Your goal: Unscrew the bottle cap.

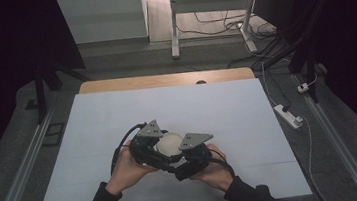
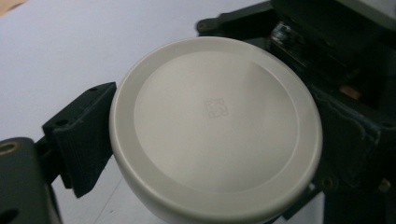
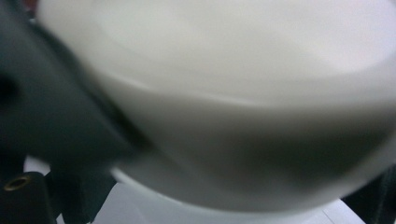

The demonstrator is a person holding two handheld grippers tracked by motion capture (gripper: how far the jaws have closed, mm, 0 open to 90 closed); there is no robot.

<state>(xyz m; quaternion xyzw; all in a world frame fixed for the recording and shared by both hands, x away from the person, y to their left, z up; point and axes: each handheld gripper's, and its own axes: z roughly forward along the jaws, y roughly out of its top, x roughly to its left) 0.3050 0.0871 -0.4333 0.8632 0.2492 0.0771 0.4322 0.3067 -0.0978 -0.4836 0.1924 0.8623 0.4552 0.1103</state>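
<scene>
A smooth, round, off-white lidded container (image 2: pixel 215 126) with a small square mark on top sits near the worktop's (image 1: pixel 227 105) front edge; left claw (image 1: pixel 152 142) and right claw (image 1: pixel 188 152) both grasp it between them.

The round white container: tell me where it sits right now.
In the high view, the round white container sits near the front middle of the white table, between the left hand-held gripper and the right hand-held gripper, both closed against its sides.
</scene>
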